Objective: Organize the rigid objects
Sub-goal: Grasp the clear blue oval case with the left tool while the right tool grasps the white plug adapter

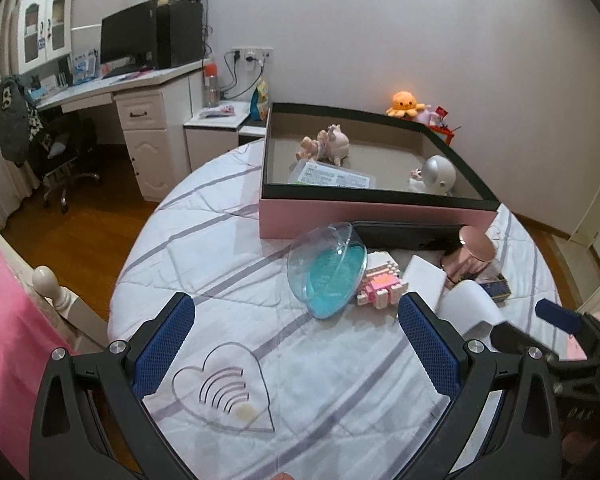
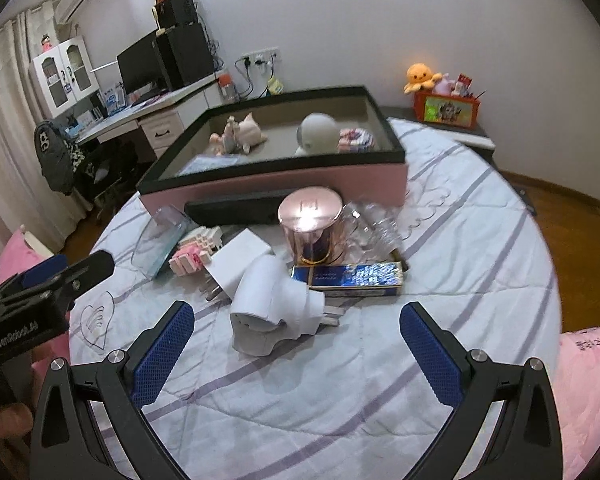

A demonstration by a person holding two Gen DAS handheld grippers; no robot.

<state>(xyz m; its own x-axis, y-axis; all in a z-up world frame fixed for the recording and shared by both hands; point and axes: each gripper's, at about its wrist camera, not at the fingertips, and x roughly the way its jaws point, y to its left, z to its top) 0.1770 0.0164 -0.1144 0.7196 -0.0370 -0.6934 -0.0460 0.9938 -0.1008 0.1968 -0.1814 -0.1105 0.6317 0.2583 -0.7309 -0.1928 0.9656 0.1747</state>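
Note:
A pink box with a black rim [image 1: 374, 212] [image 2: 268, 184] stands on the round quilted table and holds figurines, a white round gadget [image 1: 438, 172] and a flat packet. In front of it lie a clear dish with a turquoise bottom [image 1: 328, 270], a pink-white block toy [image 1: 380, 286] [image 2: 194, 258], a rose-gold canister [image 2: 312, 224], a white plug-in device [image 2: 268, 308] and a blue box [image 2: 356, 276]. My left gripper [image 1: 296, 344] is open over bare quilt, short of the dish. My right gripper [image 2: 296, 344] is open, just short of the white device.
A black lid [image 2: 232, 208] lies against the box's front wall, and clear glassware [image 2: 374, 228] sits behind the canister. A desk with a monitor [image 1: 128, 40] and a chair stand at the left. An orange plush [image 2: 420, 76] sits on a far shelf. Pink bedding [image 1: 12, 340] borders the table.

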